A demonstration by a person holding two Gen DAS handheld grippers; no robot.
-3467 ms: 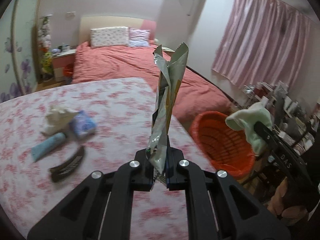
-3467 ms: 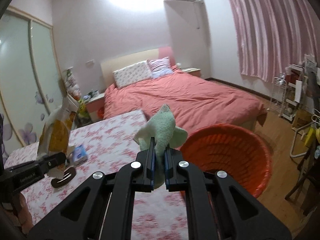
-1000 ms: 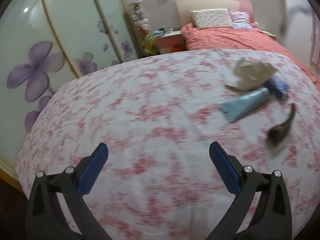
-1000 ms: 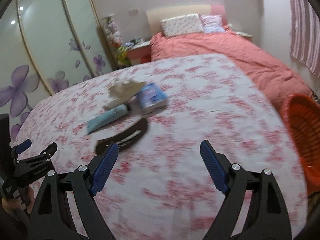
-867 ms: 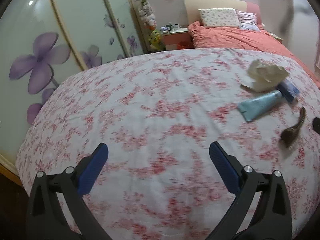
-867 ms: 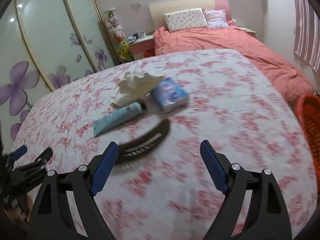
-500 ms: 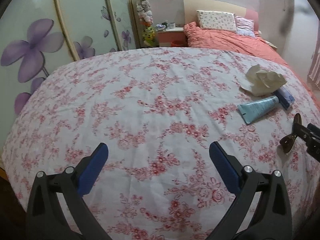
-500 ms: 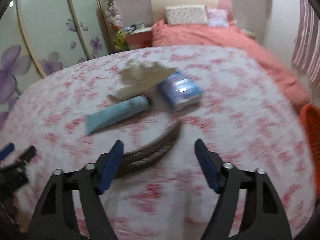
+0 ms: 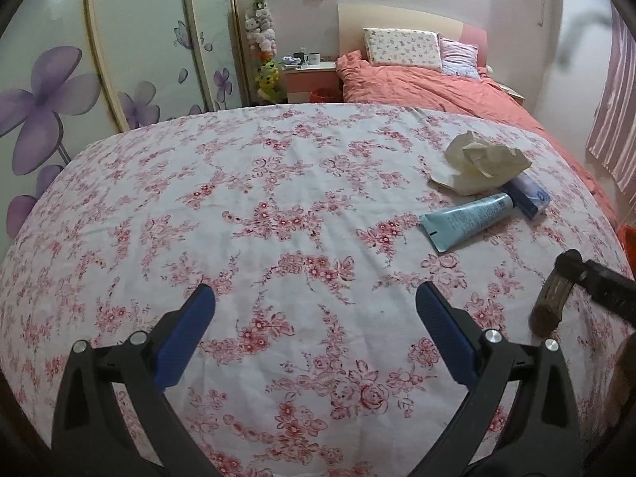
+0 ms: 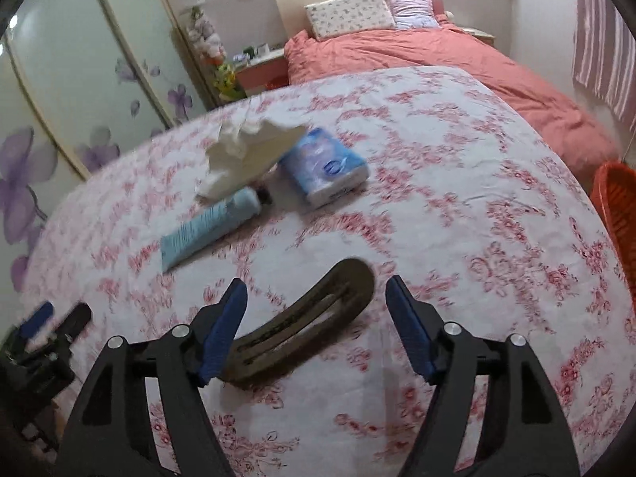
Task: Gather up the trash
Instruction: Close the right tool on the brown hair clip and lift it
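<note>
- Right wrist view: my right tool (image 10: 314,302), wide open and empty, has closed in over the dark curved clip (image 10: 302,324)
- Left tool (image 9: 314,314) gapes empty too; earlier trash dropped, clip seems next

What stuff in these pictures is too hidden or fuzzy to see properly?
- Orange basket, right wrist view: cut off by the picture's edge, so its inside is hidden.
- Blue tissue pack, left wrist view: partly covered by the crumpled paper.
- Dark curved thing, right wrist view: blurred, and its near end sits behind the right tool.
- Print on the blue tube: too small to read.
- Nightstand items, left wrist view: too small to name.
</note>
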